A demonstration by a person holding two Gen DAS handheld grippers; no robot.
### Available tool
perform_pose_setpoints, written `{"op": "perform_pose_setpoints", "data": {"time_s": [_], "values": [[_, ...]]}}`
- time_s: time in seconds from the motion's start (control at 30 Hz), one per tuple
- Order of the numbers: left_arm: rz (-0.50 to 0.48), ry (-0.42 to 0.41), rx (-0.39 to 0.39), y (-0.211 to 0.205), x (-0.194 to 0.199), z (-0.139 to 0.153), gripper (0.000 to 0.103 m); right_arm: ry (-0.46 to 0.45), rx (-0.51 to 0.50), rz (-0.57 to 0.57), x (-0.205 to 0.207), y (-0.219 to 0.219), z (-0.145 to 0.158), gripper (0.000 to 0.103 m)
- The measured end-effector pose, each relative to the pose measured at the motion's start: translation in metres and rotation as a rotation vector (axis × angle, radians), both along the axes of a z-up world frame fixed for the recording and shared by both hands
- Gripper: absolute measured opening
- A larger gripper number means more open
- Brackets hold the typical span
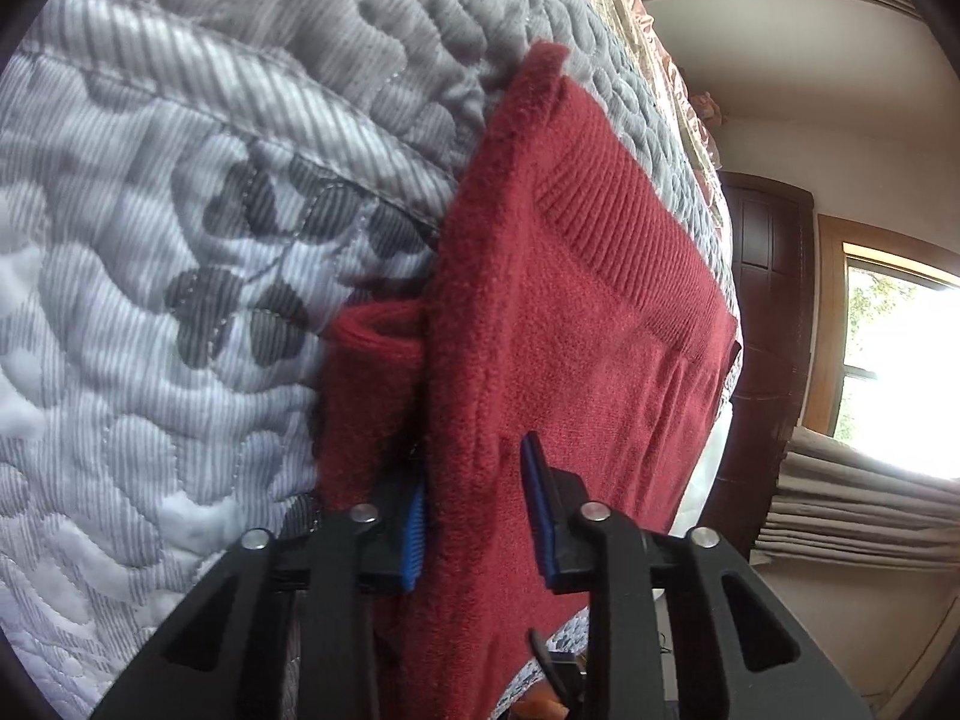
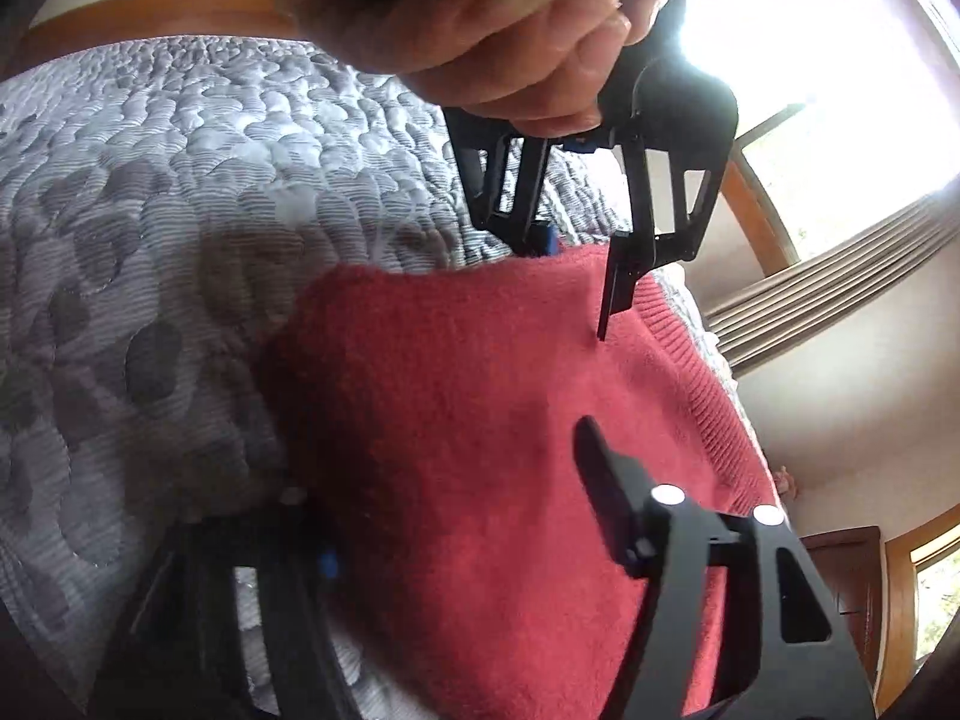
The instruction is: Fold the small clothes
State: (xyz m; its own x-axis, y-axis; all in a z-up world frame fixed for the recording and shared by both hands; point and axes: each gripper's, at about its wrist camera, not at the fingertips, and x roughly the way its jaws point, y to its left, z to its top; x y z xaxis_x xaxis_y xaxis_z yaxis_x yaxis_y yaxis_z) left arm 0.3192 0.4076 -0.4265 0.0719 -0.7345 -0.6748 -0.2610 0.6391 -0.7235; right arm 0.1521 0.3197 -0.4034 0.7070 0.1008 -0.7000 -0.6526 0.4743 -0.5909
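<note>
Sweater (image 1: 576, 312) lies on the quilt (image 1: 180, 276), a small red knit with a fuzzy folded layer on top and a ribbed band (image 1: 624, 228) showing at its far side. Both grippers work at the sweater's edges. The left gripper (image 1: 477, 510) has its blue-padded fingers (image 1: 414, 519) straddling a raised fold of the red cloth, one pad on each side; the jaws stand partly apart with the fold filling the gap between them, and I cannot tell whether the pads truly press it. A rolled bit of sleeve (image 1: 375, 330) pokes out beside that fold, against the quilt. In the right wrist view the same left gripper (image 2: 576, 276) shows at the sweater's (image 2: 480, 420) far edge, gripped from above by a hand (image 2: 498, 30), one finger dipping behind the cloth and the other resting its tip on top of the knit. The right gripper (image 2: 456, 516) sits at the near edge of the sweater, jaws wide apart: one finger (image 2: 606, 480) lies over the red cloth, the other is low beside the sweater where it meets the quilt (image 2: 150, 228), mostly in shadow, so a firm hold cannot be made out. Beyond the sweater, past the quilt's edge, are a bright window (image 2: 840, 60), pleated curtains (image 1: 858, 510) and a dark wooden door (image 1: 762, 300)
</note>
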Motion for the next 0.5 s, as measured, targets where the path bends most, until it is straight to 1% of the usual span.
{"op": "perform_pose_setpoints", "data": {"time_s": [0.03, 0.07, 0.17, 0.3, 0.5], "values": [[0.006, 0.006, -0.004, 0.002, -0.001, -0.001, 0.012, 0.015, 0.001, -0.004, 0.001, 0.001, 0.0, 0.042], [0.012, 0.008, -0.008, 0.002, -0.001, -0.001, 0.011, 0.026, 0.012, -0.014, 0.001, 0.001, 0.002, 0.035], [0.026, 0.01, 0.0, 0.003, -0.005, 0.004, 0.008, 0.08, 0.063, -0.061, 0.008, -0.002, 0.014, 0.027], [0.047, 0.001, 0.011, -0.001, -0.004, 0.026, 0.006, 0.115, 0.113, -0.113, 0.018, -0.003, 0.038, 0.024], [0.033, -0.041, 0.022, -0.023, 0.002, 0.077, 0.006, 0.125, 0.207, -0.195, 0.022, -0.021, 0.079, 0.019]]}}
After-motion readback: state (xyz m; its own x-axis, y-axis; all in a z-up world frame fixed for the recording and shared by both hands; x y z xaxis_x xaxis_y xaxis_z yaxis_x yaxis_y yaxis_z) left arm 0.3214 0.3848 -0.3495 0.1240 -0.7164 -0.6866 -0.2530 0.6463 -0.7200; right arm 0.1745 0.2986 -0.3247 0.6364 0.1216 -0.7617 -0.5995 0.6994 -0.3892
